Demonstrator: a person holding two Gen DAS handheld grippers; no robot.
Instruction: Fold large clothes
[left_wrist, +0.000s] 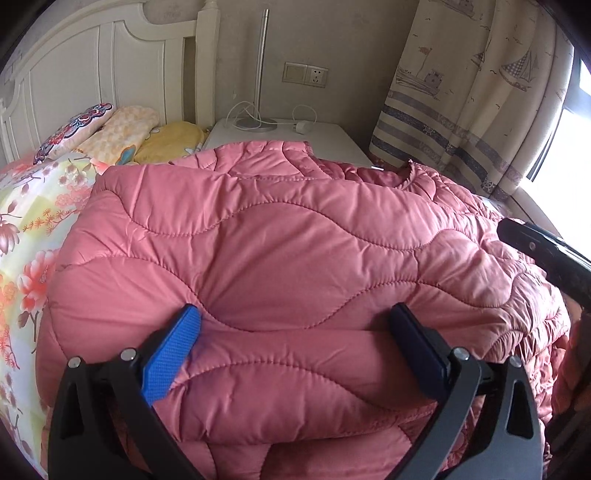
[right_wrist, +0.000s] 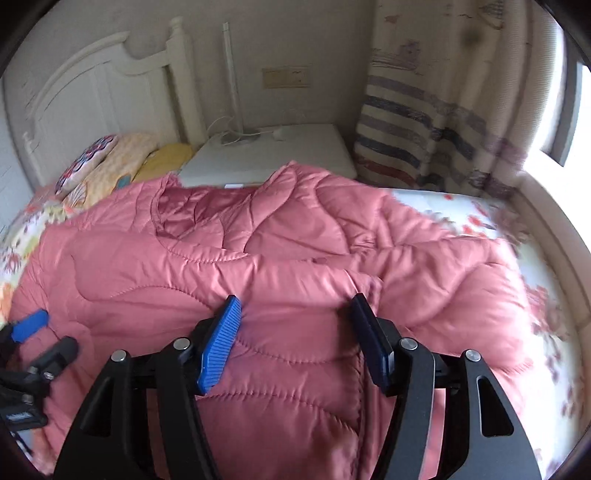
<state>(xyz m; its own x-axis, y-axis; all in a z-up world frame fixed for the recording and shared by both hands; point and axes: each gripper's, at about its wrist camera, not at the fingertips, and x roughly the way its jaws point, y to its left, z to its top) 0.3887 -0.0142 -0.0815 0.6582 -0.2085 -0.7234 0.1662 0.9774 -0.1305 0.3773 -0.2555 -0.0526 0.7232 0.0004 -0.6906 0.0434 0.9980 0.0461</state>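
Lying on one bed (left_wrist: 33, 221): one pink jacket (left_wrist: 295, 240), two grippers.

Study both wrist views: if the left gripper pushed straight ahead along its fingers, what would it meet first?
Most likely the pink quilted coat. The left gripper points down at it, jaws spread around a puffy fold; whether the pads already press the fabric is unclear.

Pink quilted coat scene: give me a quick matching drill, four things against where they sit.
Things:
1. pink quilted coat
2. lamp
3. curtain
4. pillows

Places:
A. standing on the white nightstand
B. hanging by the window
C. spread over the floral bedsheet
D. against the headboard

Pairs: 1-C, 2-A, 3-B, 4-D
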